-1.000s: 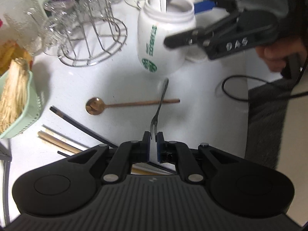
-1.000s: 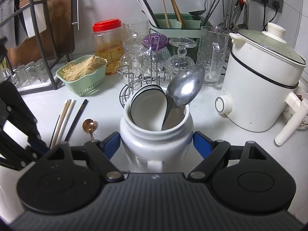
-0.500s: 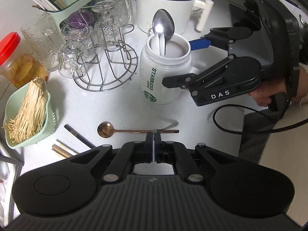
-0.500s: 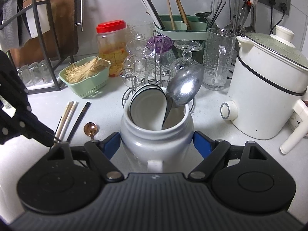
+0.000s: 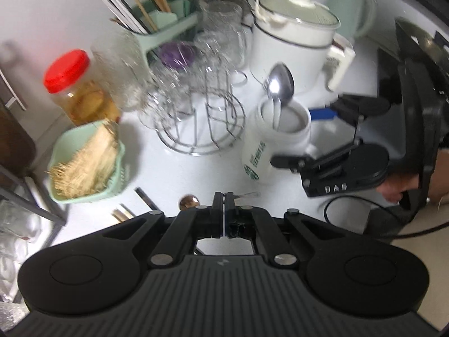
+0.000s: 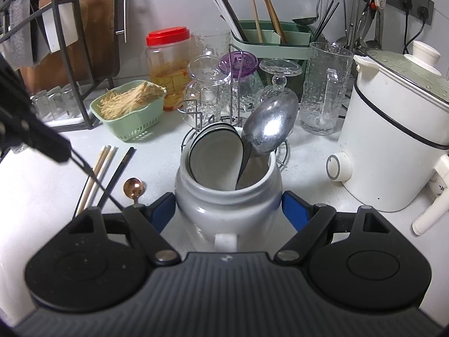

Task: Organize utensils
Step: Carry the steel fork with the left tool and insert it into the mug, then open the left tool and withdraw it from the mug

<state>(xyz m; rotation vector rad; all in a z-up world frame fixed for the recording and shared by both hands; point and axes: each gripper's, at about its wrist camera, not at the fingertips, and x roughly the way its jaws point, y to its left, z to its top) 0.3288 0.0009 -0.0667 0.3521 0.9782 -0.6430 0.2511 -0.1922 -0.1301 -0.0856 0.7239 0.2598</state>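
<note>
Now the left tongs (image 5: 224, 200) are clenched on a small fork (image 6: 92, 175), lifted clear for dropping in; the right tongs (image 6: 228, 210) clamp the white mug (image 6: 227, 196), steadying it on the counter (image 6: 42, 185).

A white speckled countertop (image 6: 157, 165) carries everything, with the white mug (image 6: 227, 196) near its front edge as the landmark. Left of the mug lie a copper spoon (image 6: 133, 186) and, further left, a bundle of pale and dark chopsticks (image 6: 108, 168). Behind the mug stands a wire glass rack (image 6: 233, 106), with a tall glass pitcher (image 6: 327, 87) to its right. Behind and left of the mug sit a green basket (image 6: 132, 115) of pale strips and a red-lidded jar (image 6: 168, 64). Right of the mug stands a white electric pot (image 6: 393, 146)
</note>
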